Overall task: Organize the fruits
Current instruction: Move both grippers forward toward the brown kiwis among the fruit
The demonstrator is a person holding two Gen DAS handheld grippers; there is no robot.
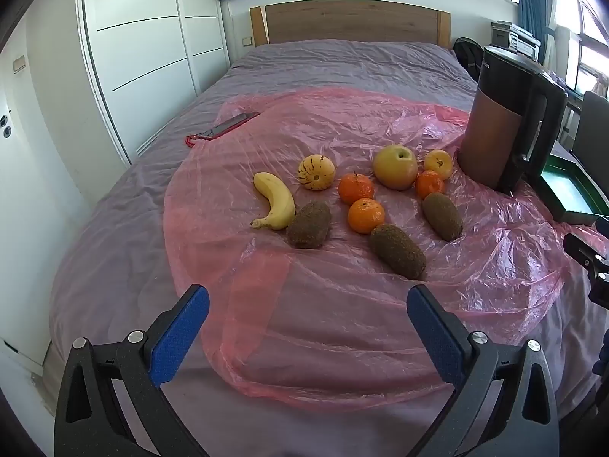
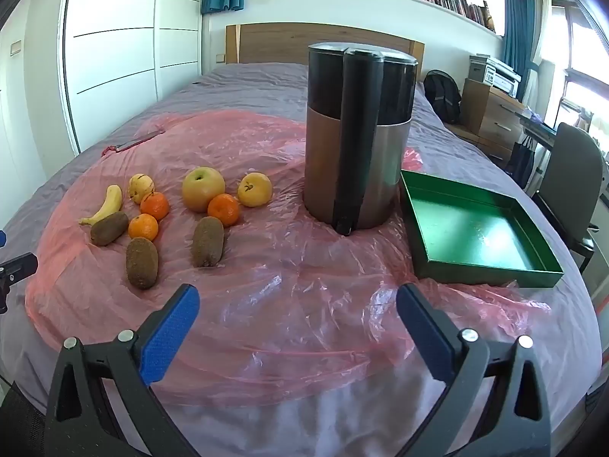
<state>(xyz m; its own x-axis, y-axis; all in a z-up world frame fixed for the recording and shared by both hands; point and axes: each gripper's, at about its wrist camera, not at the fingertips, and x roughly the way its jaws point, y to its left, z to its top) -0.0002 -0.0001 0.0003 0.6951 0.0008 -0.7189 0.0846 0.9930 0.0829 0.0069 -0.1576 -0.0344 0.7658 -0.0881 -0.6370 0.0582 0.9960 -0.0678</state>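
**Fruits lying on the plastic sheet, both grippers standing wide and empty**

The left gripper (image 1: 307, 304) and the right gripper (image 2: 297, 302) are hovering over the near edge of the bed (image 1: 125, 251), jaws spread wide, nothing between them. On the pink plastic sheet (image 1: 342, 323) are lying a banana (image 1: 275, 200), a striped yellow fruit (image 1: 316, 172), three mandarins (image 1: 366, 215), three kiwis (image 1: 397, 251), a large apple (image 1: 395, 166) and a small yellow apple (image 1: 438, 163). An electric kettle (image 2: 357, 137) is standing toward the sheet's right edge, just beside the fruits. A green tray (image 2: 472, 266) is sitting empty at the bed's right edge.
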